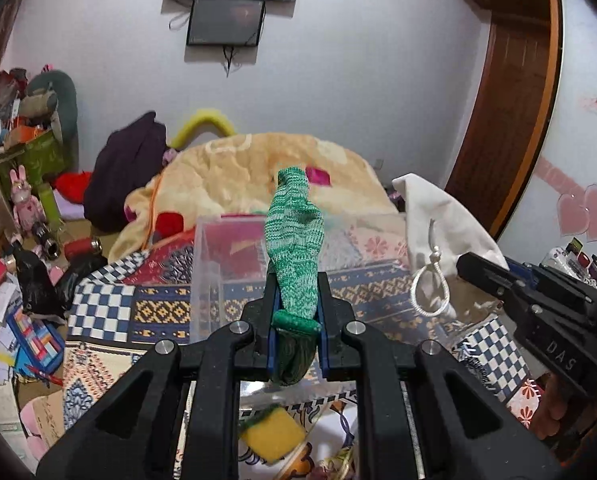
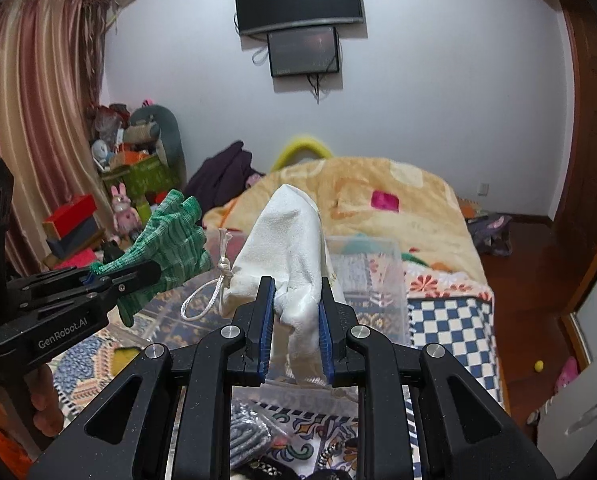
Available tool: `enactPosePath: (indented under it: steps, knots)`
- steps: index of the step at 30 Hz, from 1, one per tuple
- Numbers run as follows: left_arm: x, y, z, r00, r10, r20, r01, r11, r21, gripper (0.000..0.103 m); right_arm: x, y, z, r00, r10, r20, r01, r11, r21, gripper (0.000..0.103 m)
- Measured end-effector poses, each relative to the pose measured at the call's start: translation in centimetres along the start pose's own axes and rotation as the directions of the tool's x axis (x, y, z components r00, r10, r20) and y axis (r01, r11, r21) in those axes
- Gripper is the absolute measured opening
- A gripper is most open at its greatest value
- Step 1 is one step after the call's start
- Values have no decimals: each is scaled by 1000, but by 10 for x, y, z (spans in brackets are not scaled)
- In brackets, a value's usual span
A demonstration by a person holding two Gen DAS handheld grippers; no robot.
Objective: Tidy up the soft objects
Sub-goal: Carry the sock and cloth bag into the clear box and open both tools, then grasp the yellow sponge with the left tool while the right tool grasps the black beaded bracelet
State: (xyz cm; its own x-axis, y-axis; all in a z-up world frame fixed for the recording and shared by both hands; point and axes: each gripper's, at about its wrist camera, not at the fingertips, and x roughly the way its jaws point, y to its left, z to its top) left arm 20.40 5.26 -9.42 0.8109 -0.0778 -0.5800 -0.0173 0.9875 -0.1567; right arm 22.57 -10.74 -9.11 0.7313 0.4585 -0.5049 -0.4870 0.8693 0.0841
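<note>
The green knit glove (image 1: 294,240) is clamped at its cuff between the fingers of the left gripper (image 1: 297,308); the white drawstring pouch (image 2: 290,256) is pinched at one end by the right gripper (image 2: 297,312); both items hang in the air above the clear plastic bin (image 1: 218,264), which stands on the patterned bedspread (image 1: 106,312) near the foot edge of the bed. Judged progress: two soft items lifted, neither yet deposited; a yellow sponge (image 1: 272,436) and a grey knit item (image 2: 248,436) lie below, apparently unsorted.
</note>
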Motion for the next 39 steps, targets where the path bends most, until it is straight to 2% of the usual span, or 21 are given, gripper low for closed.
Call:
enactPosePath:
  steps: [4, 12, 16, 21, 24, 27, 28, 33, 39]
  knots:
    - [17, -1, -1, 999, -18, -46, 19, 1000, 10, 15, 16, 0, -7, 998, -3, -56, 3, 1000, 1, 18]
    - [40, -3, -5, 993, -10, -114, 13, 1000, 22, 15, 30, 4, -8, 992, -8, -124, 7, 1000, -11, 21]
    - [40, -2, -6, 991, -8, -131, 10, 1000, 19, 22, 31, 3, -9, 990, -16, -138, 13, 1000, -24, 21]
    - [20, -3, -5, 997, 3, -83, -1, 1000, 21, 47, 20, 0, -8, 992, -5, -126, 3, 1000, -16, 36]
    - [0, -5, -4, 1000, 10, -30, -8, 999, 41, 55, 8, -1, -6, 995, 0, -96, -1, 1000, -12, 44]
    - [-22, -7, -3, 1000, 7, 19, -9, 998, 57, 64, -6, 0, -4, 998, 2, -66, -3, 1000, -19, 48]
    - [-28, -8, -4, 999, 7, 34, -9, 998, 61, 65, -9, 1, -3, 998, 3, -58, -4, 1000, -23, 49]
    - [-54, -9, -7, 997, 2, 82, -8, 997, 73, 72, -34, 5, -4, 1000, -13, 1, 13, 998, -56, 66]
    - [-68, -3, -24, 996, 21, 86, -26, 998, 59, 76, -53, -3, -20, 999, -35, 17, 35, 999, -35, 72]
